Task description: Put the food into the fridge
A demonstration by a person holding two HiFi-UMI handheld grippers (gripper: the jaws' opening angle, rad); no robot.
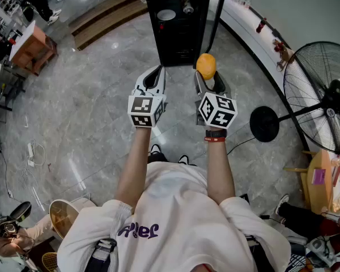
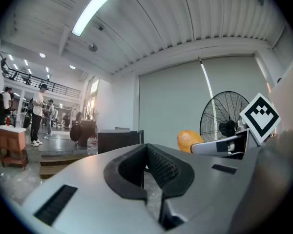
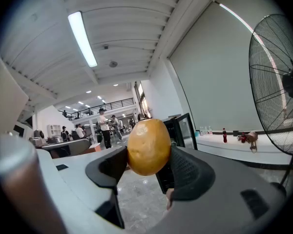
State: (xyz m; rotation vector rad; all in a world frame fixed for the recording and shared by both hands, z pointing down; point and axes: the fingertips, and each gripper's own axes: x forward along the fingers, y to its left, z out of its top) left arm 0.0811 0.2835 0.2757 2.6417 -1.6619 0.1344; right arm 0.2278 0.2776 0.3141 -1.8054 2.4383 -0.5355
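A round orange-yellow piece of food [image 1: 205,66] sits between the pads of my right gripper [image 1: 207,75], which is shut on it and held level in the air. In the right gripper view the food [image 3: 149,146] fills the gap between the dark pads. My left gripper [image 1: 153,79] hangs beside it on the left, shut and empty, its pads [image 2: 158,167] meeting. The black fridge [image 1: 178,33] stands on the floor just ahead, with its glass door [image 1: 214,13] swung open to the right. From the left gripper view I also see the food [image 2: 189,140] and the fridge [image 2: 118,139].
A big standing fan [image 1: 323,101] with a round base [image 1: 264,123] is at the right. A white ledge with bottles [image 1: 260,30] runs behind it. Low wooden steps [image 1: 102,18] and a wooden table [image 1: 31,47] lie at far left. Several people stand far off.
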